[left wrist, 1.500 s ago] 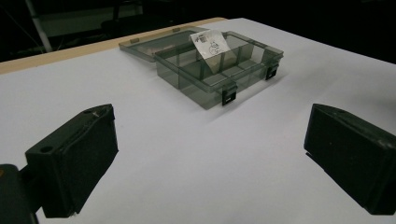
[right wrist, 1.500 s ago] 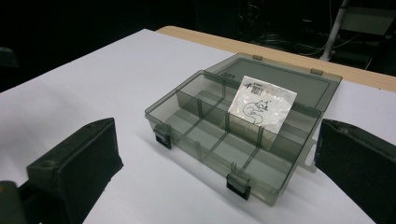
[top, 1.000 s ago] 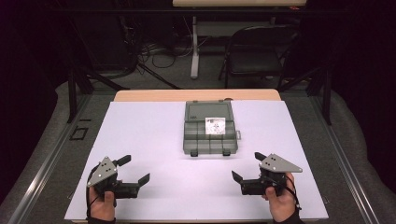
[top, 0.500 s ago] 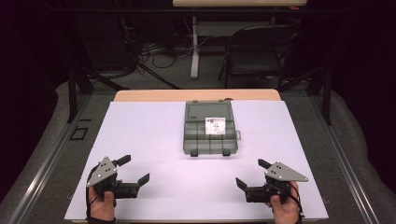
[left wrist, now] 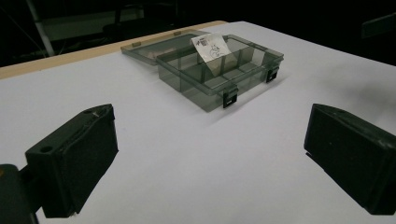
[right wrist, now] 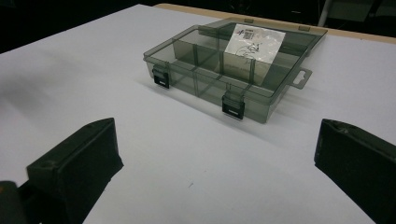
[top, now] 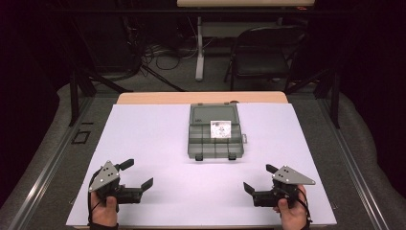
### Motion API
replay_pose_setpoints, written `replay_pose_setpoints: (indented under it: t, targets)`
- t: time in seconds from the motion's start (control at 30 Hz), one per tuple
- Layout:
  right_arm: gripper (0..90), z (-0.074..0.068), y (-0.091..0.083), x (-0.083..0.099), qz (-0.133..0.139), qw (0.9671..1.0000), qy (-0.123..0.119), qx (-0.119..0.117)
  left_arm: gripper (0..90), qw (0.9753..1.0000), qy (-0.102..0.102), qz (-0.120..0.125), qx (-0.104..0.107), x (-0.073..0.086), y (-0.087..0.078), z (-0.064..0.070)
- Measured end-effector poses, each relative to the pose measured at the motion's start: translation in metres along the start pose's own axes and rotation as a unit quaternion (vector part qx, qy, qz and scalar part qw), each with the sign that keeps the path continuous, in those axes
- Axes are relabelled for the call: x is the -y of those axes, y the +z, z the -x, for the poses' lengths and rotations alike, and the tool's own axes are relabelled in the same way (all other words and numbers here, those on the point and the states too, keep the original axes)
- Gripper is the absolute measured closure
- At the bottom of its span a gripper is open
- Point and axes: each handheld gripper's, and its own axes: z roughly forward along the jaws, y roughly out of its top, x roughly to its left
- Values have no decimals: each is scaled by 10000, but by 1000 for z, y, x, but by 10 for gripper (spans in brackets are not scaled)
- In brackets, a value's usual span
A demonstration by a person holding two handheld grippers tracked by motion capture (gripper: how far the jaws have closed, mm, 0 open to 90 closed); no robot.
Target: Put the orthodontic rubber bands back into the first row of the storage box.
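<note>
Presently catalogued, largest to smallest:

Table (top: 143, 143): white sheet over a wooden top, wood showing along the far edge; flat and bare around the work.

Organiser box (top: 215, 139): smoky translucent plastic, standing at the table's centre, toward the far side, well apart from both grippers. Interior divided into several compartments, all apparently vacant.

Box lid (top: 213, 114): open and laid back flat on the far side, hinged along the box's far wall.

Handling estimate: probably light, stiff and thin-walled; smooth plastic likely to slide on the sheet if pushed from 1 side. Walls may flex or crack under a hard squeeze.

Suggested hold: pinch the near wall between the latches, or the far edge of the lid to swing it; steady the box with the other gripper.

Left gripper (top: 139, 173): near left corner of the table, held in a hand, jaws spread wide, holding nothing.

Right gripper (top: 258, 178): near right corner, held in a hand, jaws likewise spread, holding nothing.

Paper label (right wrist: 254, 43): white slip with black print, propped inside the box against a divider, toward its right side; soft, easily creased.

Hang tab (right wrist: 301, 77): small slotted tab on the box's right wall; too thin for a firm hold.

Latches (right wrist: 233, 105): 2 dark clips on the near wall, both hanging unfastened.
</note>
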Motion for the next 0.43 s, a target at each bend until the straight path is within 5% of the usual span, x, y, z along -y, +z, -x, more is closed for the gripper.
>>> replay_pose_setpoints:
  t: [0.43]
  targets:
    - [0,6,3,3,-221,9997,56,-36,28,10000,-13,4,-7,0,1,-3]
